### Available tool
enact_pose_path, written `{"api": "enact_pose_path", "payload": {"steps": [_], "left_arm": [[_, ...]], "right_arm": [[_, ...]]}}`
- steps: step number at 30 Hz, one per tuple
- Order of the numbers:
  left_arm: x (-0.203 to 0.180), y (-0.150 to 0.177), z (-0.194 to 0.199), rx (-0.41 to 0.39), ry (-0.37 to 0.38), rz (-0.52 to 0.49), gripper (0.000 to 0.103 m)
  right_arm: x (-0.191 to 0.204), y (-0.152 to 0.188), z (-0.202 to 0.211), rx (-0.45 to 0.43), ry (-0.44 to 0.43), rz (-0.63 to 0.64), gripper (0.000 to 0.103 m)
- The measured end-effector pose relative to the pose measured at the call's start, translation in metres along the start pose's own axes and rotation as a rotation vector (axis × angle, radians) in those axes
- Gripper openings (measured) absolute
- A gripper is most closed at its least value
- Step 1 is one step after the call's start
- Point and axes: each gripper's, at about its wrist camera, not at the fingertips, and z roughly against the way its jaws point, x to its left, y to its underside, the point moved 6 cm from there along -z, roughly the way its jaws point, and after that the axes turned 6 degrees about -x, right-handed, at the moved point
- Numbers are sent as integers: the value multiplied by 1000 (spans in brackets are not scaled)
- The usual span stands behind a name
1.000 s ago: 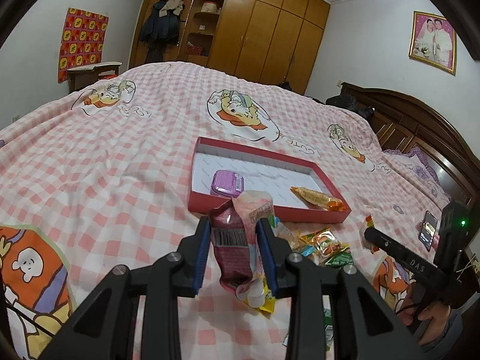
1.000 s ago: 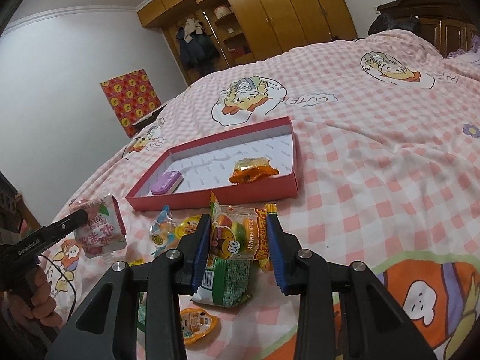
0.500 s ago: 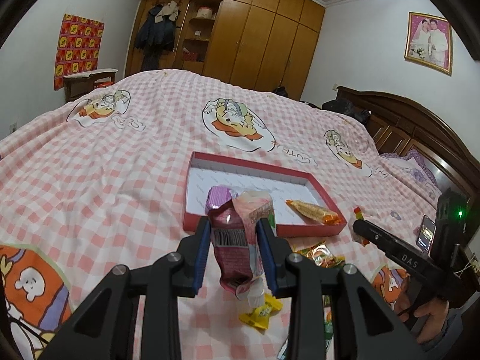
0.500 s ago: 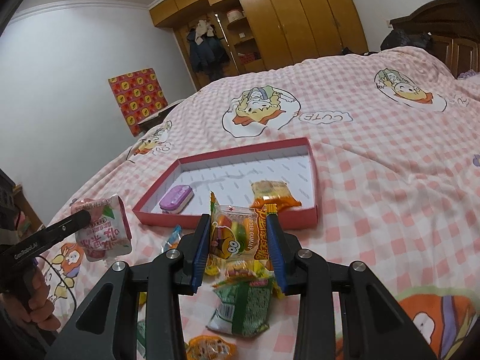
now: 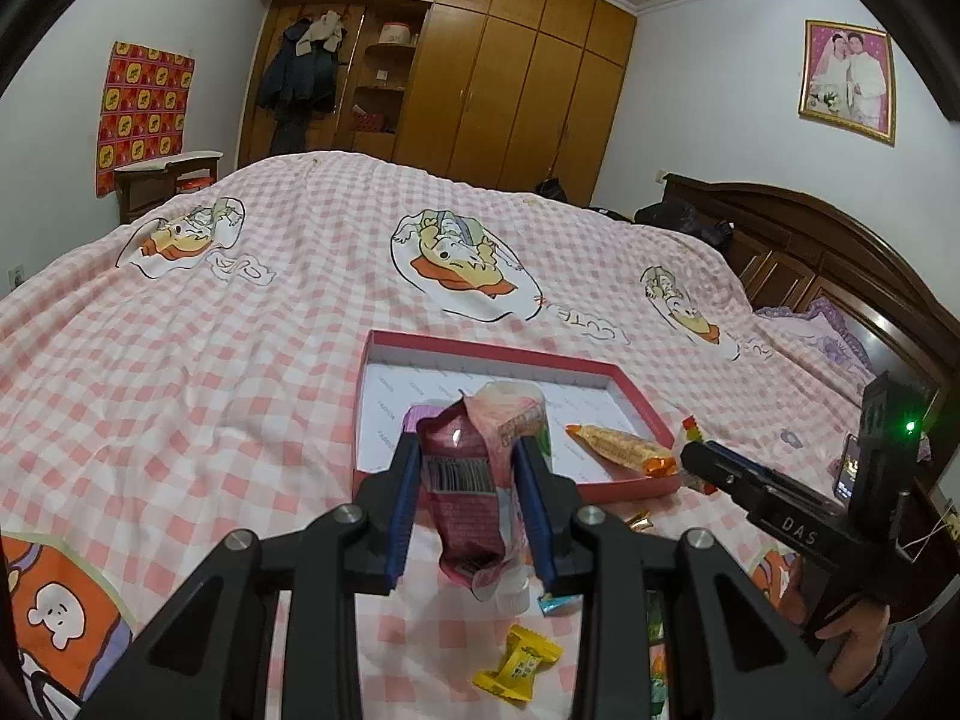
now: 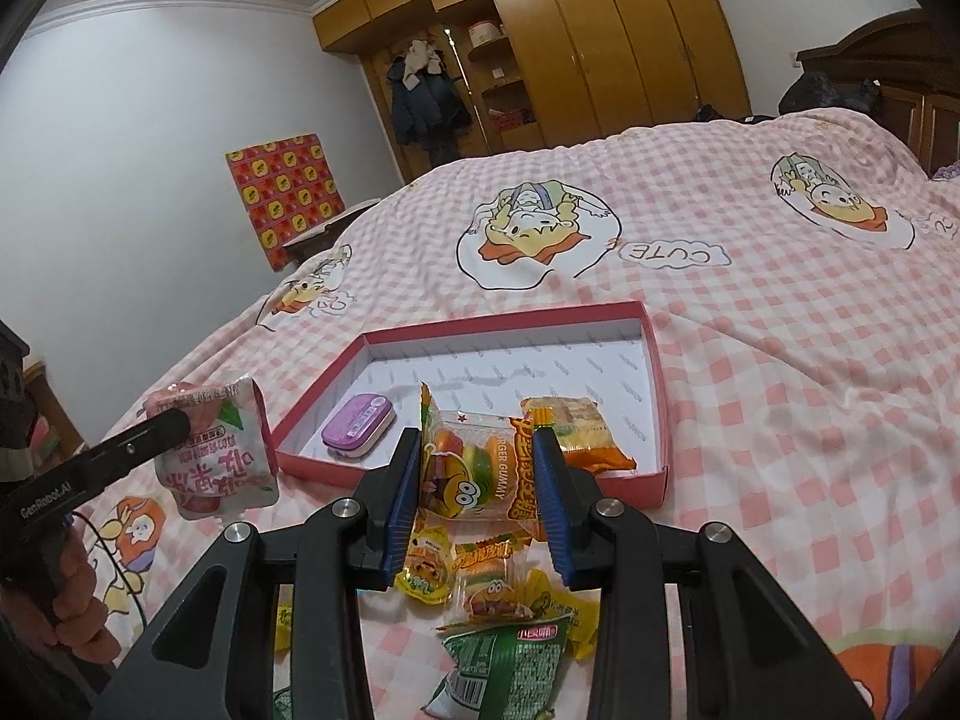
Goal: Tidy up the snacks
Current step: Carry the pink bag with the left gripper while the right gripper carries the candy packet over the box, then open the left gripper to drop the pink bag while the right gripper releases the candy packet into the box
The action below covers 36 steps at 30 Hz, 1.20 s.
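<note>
Pink-and-white checked bedspread [image 6: 810, 396] with cartoon prints, covering a wide bed that carries every item. Nearest in the right wrist view, loose snacks lie on the cover: a green packet [image 6: 510, 669] and small gummy packets [image 6: 489, 579]. Above them the right gripper [image 6: 477, 474] has its fingers closed on a burger gummy packet [image 6: 474, 468], held clear of the cover. To the left, at about the same depth, the left gripper [image 5: 471, 486] has its fingers closed on a pink drink pouch [image 5: 468, 480], cap end hanging toward the camera; a yellow wrapped candy [image 5: 519, 663] lies on the cover below it. Just beyond both grippers rests a shallow red box [image 6: 657, 396] with a white lining. Inside it, a purple tin [image 6: 359, 433] sits at the near left and an orange wrapped bar [image 6: 579, 435] at the near right. Farthest, a wooden wardrobe [image 5: 480, 96] stands against the back wall, a dark wooden headboard [image 5: 840, 264] at the right.
</note>
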Motion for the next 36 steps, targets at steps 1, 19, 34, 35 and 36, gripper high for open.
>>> {"api": "enact_pose_path", "payload": {"steps": [1,19,34,35,36], "left_arm": [[1,-1,0,3,13,17,33],[1,-7,-40,-18,38,10,33],[10,-25,-88,-49,108,219,33],[11,-24,-92,-58,95,215,33],[11,-24,-94,-60,85,205,33]], "right_arm": [[-1,0,-1,-1,-1,0,37],[-15,-6,-21,-16,-40,-35,37],[-14,-19,-64,-2,-46,-15,37],[-13,-21,-68,1,-44,-10,37],[-12,-21,-71,3,-42,-4,37]]}}
